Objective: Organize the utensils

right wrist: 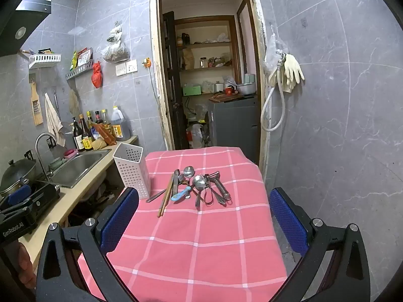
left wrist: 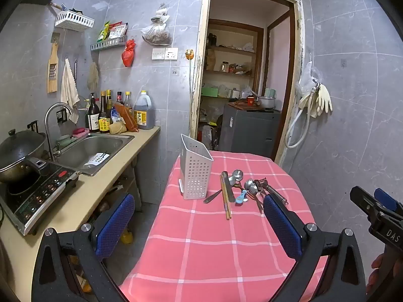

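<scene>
A white perforated utensil holder (left wrist: 195, 170) (right wrist: 132, 170) stands upright at the far left of a table with a pink checked cloth (left wrist: 214, 246) (right wrist: 201, 239). To its right lies a heap of utensils: metal spoons (left wrist: 248, 185) (right wrist: 199, 182), wooden chopsticks (left wrist: 225, 200) (right wrist: 165, 198), a blue-handled spoon (left wrist: 241, 197) (right wrist: 180, 193) and a peeler (right wrist: 221, 186). My left gripper (left wrist: 199, 211) hangs open over the near table, well short of the heap. My right gripper (right wrist: 204, 206) is open too, nothing between its blue pads (right wrist: 118, 216).
On the left runs a counter with a sink (left wrist: 93, 151) (right wrist: 78, 166), an induction hob (left wrist: 37, 191) bearing a wok (left wrist: 20, 151), and sauce bottles (left wrist: 108, 113). An open doorway (left wrist: 241, 75) lies behind the table. The right gripper shows at the left wrist view's right edge (left wrist: 377, 214).
</scene>
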`<state>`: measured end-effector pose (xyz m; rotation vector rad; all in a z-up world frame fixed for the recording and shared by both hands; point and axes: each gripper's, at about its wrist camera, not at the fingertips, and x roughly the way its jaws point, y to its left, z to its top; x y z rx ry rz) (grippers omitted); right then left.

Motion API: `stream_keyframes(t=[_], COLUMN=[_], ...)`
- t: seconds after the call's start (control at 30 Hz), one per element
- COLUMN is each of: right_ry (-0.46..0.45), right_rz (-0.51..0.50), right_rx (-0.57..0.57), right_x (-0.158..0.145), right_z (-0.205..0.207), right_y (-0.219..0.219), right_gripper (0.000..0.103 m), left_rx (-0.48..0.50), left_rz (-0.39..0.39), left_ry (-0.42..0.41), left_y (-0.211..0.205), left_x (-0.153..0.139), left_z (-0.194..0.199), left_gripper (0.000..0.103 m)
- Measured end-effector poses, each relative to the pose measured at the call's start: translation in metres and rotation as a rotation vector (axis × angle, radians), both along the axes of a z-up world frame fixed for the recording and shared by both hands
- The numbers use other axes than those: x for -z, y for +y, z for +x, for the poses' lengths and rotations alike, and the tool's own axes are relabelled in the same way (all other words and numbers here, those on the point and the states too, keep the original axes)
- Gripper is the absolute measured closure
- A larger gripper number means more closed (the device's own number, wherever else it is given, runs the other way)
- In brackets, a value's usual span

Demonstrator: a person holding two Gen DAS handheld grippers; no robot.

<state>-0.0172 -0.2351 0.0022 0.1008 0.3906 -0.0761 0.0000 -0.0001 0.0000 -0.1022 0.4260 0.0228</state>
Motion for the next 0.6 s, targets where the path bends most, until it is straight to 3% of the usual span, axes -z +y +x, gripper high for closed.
stream_keyframes(t=[0.6], right_ry=[0.005], right_rz=[0.003], right_rx=[0.000], right_x=[0.0003], right_z=[0.0019], right_y=[0.0003], right_gripper=[0.001], left_rx=[0.001], left_rz=[-0.001], left_ry=[0.001], left_y=[0.0000], left_x=[0.0000], left_z=[-0.0002], left_gripper=[0.000])
